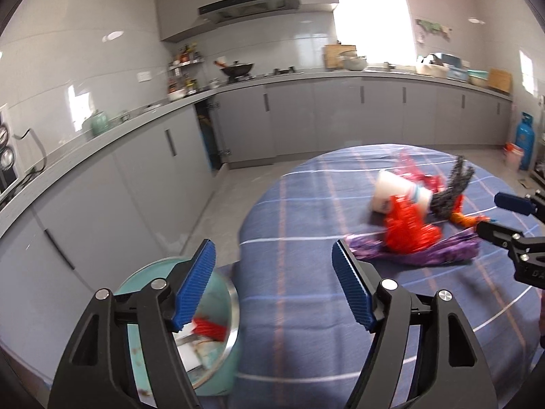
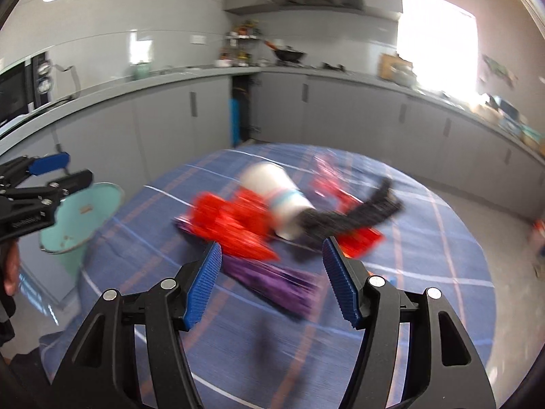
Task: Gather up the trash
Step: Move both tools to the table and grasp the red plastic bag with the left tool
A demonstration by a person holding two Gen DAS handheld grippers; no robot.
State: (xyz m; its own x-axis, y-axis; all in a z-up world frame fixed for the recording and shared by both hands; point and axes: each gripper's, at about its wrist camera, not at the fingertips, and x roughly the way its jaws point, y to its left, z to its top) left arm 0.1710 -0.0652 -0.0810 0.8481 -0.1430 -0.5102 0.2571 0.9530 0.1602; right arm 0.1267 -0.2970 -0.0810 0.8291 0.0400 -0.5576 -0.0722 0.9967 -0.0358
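A heap of trash lies on the round table with the blue checked cloth [image 1: 306,306] [image 2: 425,323]: a tipped white paper cup [image 1: 396,192] [image 2: 272,197], red wrappers [image 1: 407,230] [image 2: 231,223], a purple wrapper [image 1: 425,254] [image 2: 272,281] and a black wrapper [image 1: 453,187] [image 2: 354,216]. My left gripper [image 1: 274,283] is open and empty, above the table's left edge beside a teal trash bin [image 1: 218,371] [image 2: 81,225] that holds scraps. My right gripper [image 2: 270,281] is open and empty, just short of the purple wrapper; it also shows at the right edge of the left wrist view [image 1: 504,218].
Grey kitchen cabinets and a long counter [image 1: 238,88] with a wok, spice rack and bowls ring the room. A blue gas cylinder [image 1: 524,136] stands at the far right. Grey floor lies between the table and the cabinets. A hand shows at the left edge [image 2: 10,272].
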